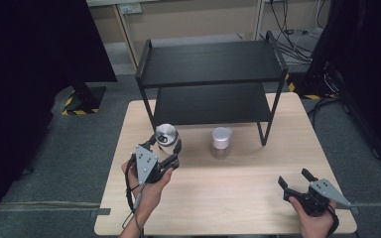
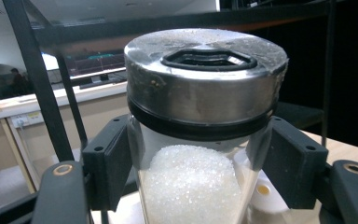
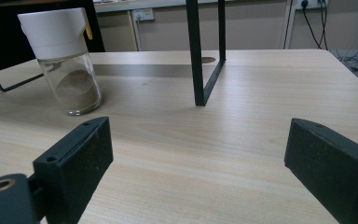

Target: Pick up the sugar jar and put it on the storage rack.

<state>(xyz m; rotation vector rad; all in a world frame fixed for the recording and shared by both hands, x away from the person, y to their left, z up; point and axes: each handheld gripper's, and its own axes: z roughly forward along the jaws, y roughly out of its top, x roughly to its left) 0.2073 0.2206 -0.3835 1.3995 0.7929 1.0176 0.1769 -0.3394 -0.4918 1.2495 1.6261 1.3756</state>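
Pale wood bench [image 1: 238, 193], black shelf rack [image 1: 211, 79] behind. Left gripper [image 1: 166, 148] jaws clamp the steel-lidded jar [image 1: 167, 135]; keep it upright. Right gripper [image 1: 297, 181] jaws gape empty, lower right.

Two-tier rack [image 1: 211, 62] at desk [image 1: 238, 198] rear. Metal-lidded jar [image 1: 166, 134] before rack, left, between left gripper [image 1: 164, 148] jaws. White-capped jar [image 1: 222, 141] on desk just right of it. Right gripper [image 1: 293, 182] near front-right edge, well apart.

Clear glass jar with brushed-metal lid [image 2: 205, 88], black seal ring, part-filled with white granules, upright, clamped between black jaws, lifted near black shelf rack [image 1: 211, 74]
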